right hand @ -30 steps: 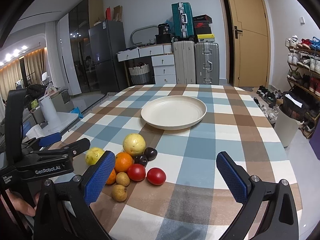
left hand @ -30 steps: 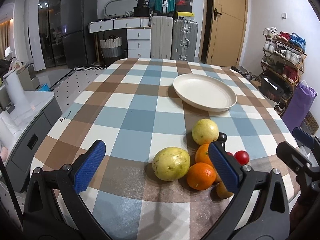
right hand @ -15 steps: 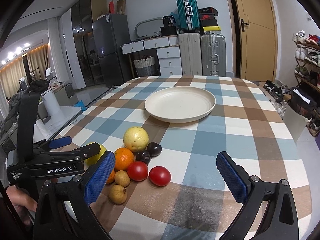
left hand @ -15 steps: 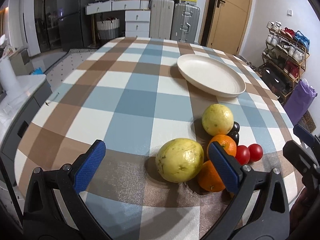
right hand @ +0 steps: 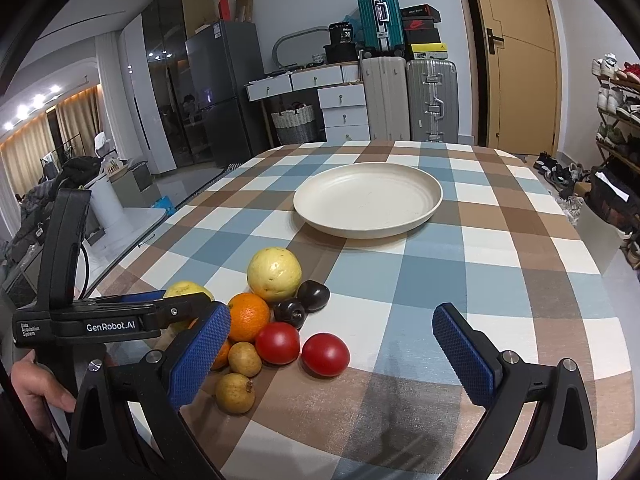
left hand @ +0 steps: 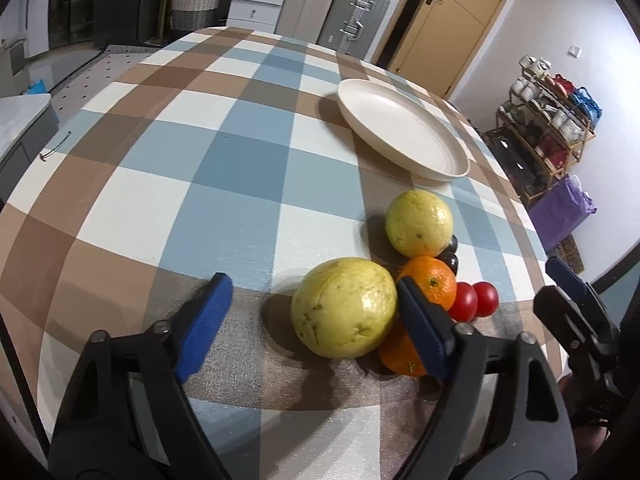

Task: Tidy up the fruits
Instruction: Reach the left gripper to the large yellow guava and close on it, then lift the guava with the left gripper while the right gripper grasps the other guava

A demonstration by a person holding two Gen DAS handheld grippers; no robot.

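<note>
the left gripper had come down to the nearest yellow fruit; its jaws were closing around it, left pad not touching yet. the plate was empty. the right gripper hung open, holding nothing.

Two yellow-green guavas, two oranges, two dark plums, two red tomatoes and two small brown fruits are clustered together on the checkered tabletop. A cream plate is set empty beyond them.

My left black gripper with blue-padded fingers tilted steeply downward, its jaws closing, pads not yet pressing anything. My right black, blue-padded gripper hovered with fingers spread wide.
</note>
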